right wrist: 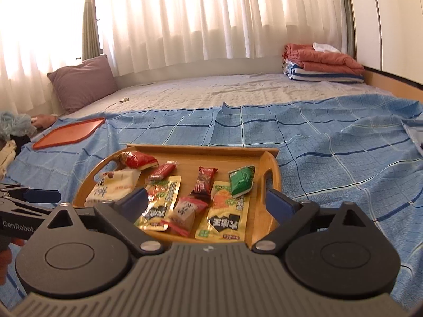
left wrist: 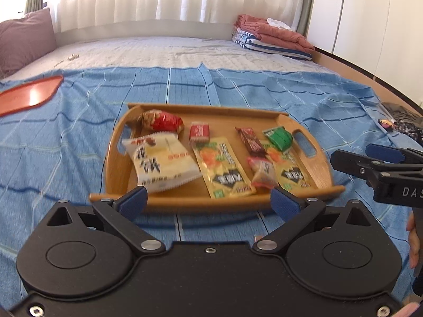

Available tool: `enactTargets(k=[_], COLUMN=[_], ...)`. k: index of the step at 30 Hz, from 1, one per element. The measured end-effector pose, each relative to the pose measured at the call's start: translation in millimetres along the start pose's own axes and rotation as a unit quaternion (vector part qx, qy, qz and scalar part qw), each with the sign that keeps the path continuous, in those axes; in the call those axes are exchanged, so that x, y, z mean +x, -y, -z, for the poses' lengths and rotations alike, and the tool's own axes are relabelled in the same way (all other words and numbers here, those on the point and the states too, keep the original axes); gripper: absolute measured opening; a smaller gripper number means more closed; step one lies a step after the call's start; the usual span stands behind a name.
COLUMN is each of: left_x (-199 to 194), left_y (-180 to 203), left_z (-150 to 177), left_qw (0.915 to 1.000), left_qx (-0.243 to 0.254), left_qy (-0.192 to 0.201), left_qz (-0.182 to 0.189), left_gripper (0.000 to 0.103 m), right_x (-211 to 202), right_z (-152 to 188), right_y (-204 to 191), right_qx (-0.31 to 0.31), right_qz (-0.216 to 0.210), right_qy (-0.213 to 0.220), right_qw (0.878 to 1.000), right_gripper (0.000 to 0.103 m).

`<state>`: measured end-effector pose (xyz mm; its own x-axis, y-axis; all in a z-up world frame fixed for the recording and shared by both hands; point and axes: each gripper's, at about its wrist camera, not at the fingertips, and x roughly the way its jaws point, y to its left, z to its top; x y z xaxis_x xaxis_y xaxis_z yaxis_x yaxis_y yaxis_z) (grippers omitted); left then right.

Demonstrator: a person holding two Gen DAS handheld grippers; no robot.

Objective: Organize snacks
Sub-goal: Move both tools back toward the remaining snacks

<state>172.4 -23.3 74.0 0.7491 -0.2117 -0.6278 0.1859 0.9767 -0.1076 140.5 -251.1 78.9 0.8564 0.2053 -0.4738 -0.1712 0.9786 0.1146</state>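
Observation:
A wooden tray (left wrist: 314, 169) (right wrist: 264, 219) with handle slots lies on the blue checked bedspread and holds several snack packets: a white bun packet (left wrist: 161, 162) (right wrist: 113, 187), a red packet (left wrist: 164, 121) (right wrist: 137, 159), two yellow sachets (left wrist: 224, 166) (right wrist: 227, 211), a brown bar (left wrist: 249, 141) (right wrist: 205, 182), a green packet (left wrist: 280, 138) (right wrist: 242, 179), a small red candy (left wrist: 199, 131) and a pink-wrapped sweet (left wrist: 261, 171) (right wrist: 185, 211). My left gripper (left wrist: 208, 200) is open and empty just before the tray's near rim. My right gripper (right wrist: 207, 202) is open and empty above the tray's near edge.
A flat orange-red tray (left wrist: 29, 93) (right wrist: 68, 132) lies on the bedspread to the far left. A purple pillow (right wrist: 84, 82) and folded blankets (right wrist: 322, 63) sit at the back of the bed. Clothes lie at the bed's side edges.

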Motion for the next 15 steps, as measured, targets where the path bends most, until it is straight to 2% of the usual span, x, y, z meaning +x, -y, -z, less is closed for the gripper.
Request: enactTargets(k=[7, 15], left_x=[-23, -40], left_y=[4, 13], left_z=[41, 84], left_qw=[0.9999, 0.9998], left_qx=[-0.006, -0.002], left_qy=[0.005, 0.003], left_qz=[0.009, 0.018], left_gripper=[0.100, 0.100], right_x=[-20, -15], right_z=[31, 73], right_y=[-9, 0], right_qx=[-0.048, -0.061], right_qz=[0.020, 0.032], right_qy=[-0.002, -0.048], right_qw=[0.999, 0.996], right_gripper=[0.103, 0.103])
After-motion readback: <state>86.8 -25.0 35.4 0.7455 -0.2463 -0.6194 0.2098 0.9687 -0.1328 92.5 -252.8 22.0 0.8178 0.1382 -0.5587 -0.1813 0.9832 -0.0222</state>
